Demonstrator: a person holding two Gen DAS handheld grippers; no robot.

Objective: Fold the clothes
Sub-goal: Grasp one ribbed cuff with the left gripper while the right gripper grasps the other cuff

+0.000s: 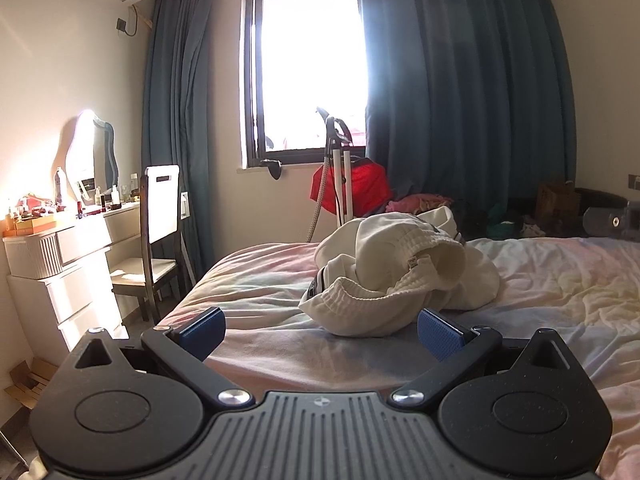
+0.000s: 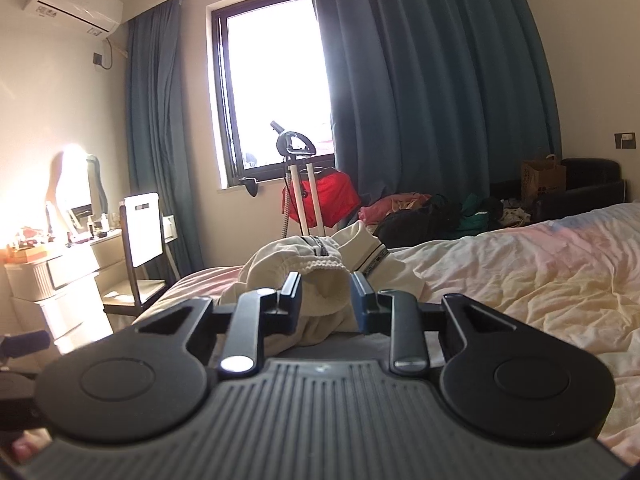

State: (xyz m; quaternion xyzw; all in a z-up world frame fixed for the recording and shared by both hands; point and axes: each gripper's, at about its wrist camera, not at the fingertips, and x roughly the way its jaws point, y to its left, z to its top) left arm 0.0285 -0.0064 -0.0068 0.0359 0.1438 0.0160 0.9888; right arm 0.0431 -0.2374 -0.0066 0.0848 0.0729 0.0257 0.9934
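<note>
Two tools, one crumpled cream-white fleece garment heaped on the bed with the rumpled pastel sheet.
Left tool spread wide, empty, low over the sheet; garment's ribbed hem lies just ahead, between its blue pads and slightly right. Right tool half closed around a fold of the garment; contact with the fingers unclear. Bed's left edge drops toward a white-backed chair and white drawer unit; bare sheet extends right of the garment.

Blown-out window backlight; fisheye-warped edges
</note>
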